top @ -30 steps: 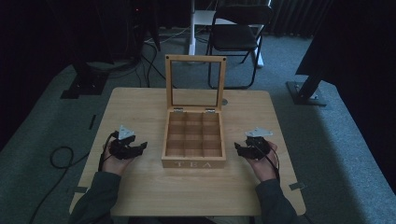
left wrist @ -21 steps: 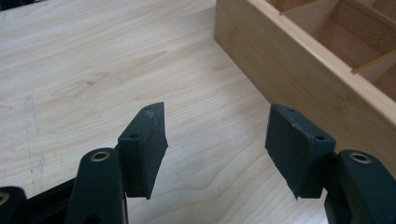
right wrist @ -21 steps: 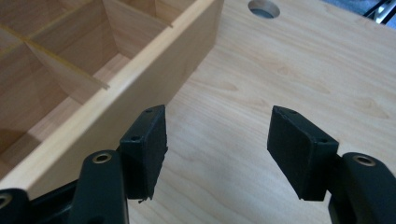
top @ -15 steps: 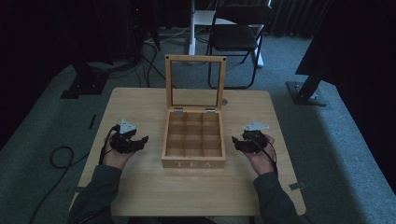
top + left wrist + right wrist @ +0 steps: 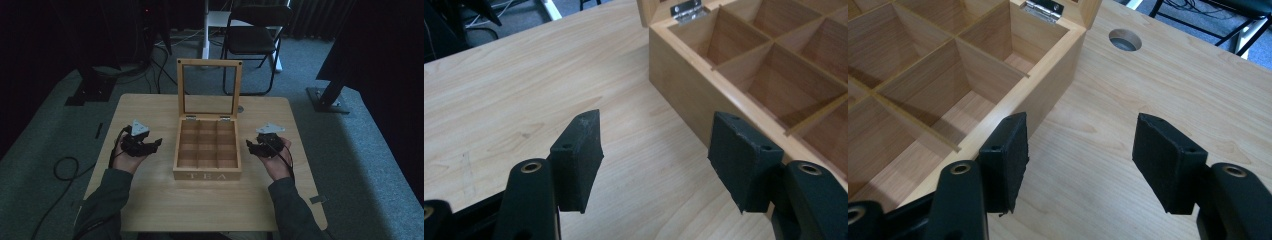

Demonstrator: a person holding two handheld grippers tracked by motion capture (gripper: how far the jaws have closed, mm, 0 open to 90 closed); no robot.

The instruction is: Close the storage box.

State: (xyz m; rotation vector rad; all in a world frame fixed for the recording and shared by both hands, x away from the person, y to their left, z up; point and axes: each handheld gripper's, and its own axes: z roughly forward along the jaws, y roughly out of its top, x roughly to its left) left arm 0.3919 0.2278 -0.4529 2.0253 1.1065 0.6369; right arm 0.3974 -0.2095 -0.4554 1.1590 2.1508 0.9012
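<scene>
While the tea box [image 5: 207, 150] is sitting at the middle of the table [image 5: 210, 210], we are listing it first: a light wooden box with "TEA" lettered on its near wall, its inside split by thin wooden dividers into a grid of compartments, all of them bare down to the wood. Its lid [image 5: 209, 90], a wooden frame around a clear pane, is standing upright at the far edge on two metal hinges [image 5: 1043, 10].

We are holding the left gripper [image 5: 145, 145] just to the left of the box, low over the table, with its jaws standing apart and nothing between them; in the left gripper view the box's side wall is running close by the right-hand jaw, and we cannot tell whether the two are touching. We are holding the right gripper [image 5: 256, 148] just to the right of the box, its jaws likewise spread wide on nothing; in the right gripper view the box wall is lying behind the left-hand jaw.

Further out, we are noting a round hole [image 5: 1125, 39] in the tabletop near the lid's right corner, a black folding chair [image 5: 255, 40] beyond the table, and cables [image 5: 65, 170] on the grey carpet to the left.
</scene>
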